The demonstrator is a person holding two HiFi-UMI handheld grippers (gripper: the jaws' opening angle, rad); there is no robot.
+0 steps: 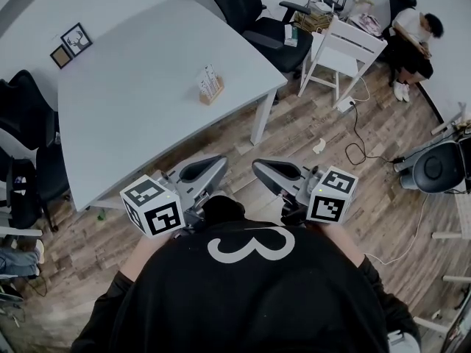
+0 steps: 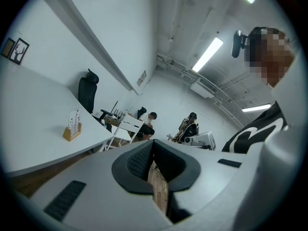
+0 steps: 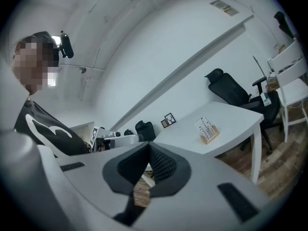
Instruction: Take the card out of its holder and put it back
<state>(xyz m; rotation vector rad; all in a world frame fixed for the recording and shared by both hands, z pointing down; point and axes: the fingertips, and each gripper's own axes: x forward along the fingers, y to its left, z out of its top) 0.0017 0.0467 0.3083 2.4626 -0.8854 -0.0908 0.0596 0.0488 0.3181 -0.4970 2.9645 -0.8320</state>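
Observation:
The card (image 1: 208, 76) is white with dark print and stands upright in a small wooden holder (image 1: 211, 90) near the right side of the white table (image 1: 132, 101). My left gripper (image 1: 202, 170) and right gripper (image 1: 277, 173) hang off the table's front edge, close to the person's chest, well short of the holder. Both are shut with nothing between the jaws. The left gripper view has the holder (image 2: 71, 132) far off to the left beyond the closed jaws of my left gripper (image 2: 153, 143). In the right gripper view the holder (image 3: 209, 135) is to the right of my right gripper (image 3: 148, 146).
Two small picture frames (image 1: 74, 40) lean at the table's far left corner. A black office chair (image 1: 254, 13) and a white chair (image 1: 344, 47) stand behind the table, another black chair (image 1: 29, 123) at its left. A person (image 1: 413, 37) sits at the far right; cables (image 1: 360, 134) trail over the wooden floor.

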